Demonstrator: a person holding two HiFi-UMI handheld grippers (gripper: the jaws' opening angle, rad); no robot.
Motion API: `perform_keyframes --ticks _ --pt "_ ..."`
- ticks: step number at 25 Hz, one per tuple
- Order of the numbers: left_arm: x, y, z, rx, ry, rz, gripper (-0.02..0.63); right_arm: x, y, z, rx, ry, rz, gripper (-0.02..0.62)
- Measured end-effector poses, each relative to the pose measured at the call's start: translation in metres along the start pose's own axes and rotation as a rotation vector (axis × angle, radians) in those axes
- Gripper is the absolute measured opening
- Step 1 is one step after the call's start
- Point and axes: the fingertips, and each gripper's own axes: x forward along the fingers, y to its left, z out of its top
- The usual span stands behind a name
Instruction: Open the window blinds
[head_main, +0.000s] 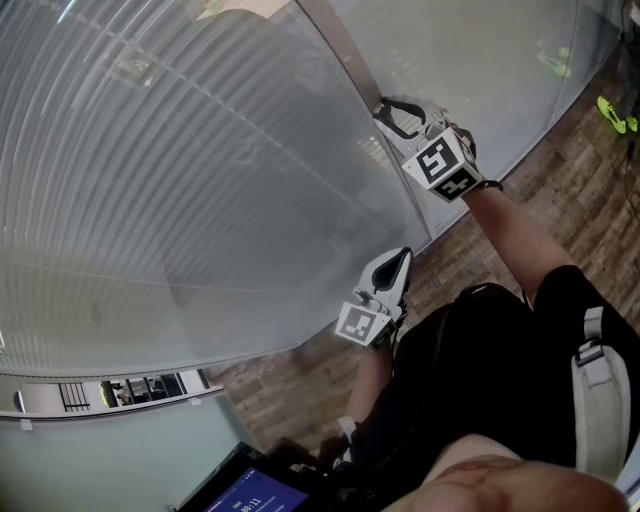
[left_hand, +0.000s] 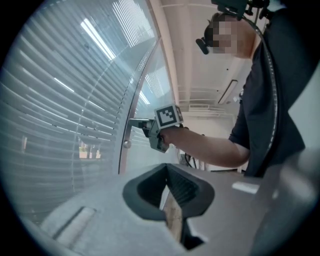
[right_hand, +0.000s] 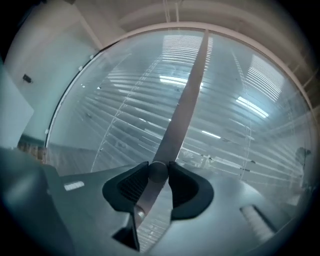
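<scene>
Evidently the job was barely begun: the right tongs (head_main: 400, 113) pinched a small round knob (right_hand: 158, 171) on the window frame (right_hand: 187, 95), and the blinds (head_main: 180, 170) just beyond them looked mostly closed. The left tongs (head_main: 395, 265), lower down, were pressed together and empty.

Person: black short-sleeved shirt (head_main: 500, 380); grey shoulder strap (head_main: 592, 400) with buckle; thin dark band (head_main: 489, 185) at right wrist. Left gripper (head_main: 398, 262) and right gripper (head_main: 388, 110): light grey bodies, black ribbed fingers (right_hand: 186, 189). Each carries a white cube (head_main: 441, 164) with black square markers.
</scene>
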Motion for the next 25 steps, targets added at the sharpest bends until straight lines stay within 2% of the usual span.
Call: perform_keyframes --ticks 9,25 --pt "-0.007 0.003 0.001 -0.008 0.021 -0.036 0.002 0.002 -0.007 -0.013 0.359 -0.070 -0.009 0.121" --pt "0.001 -0.001 -0.001 0.005 0.024 -0.042 0.002 -0.001 -0.006 -0.017 0.371 -0.079 -0.019 0.121"
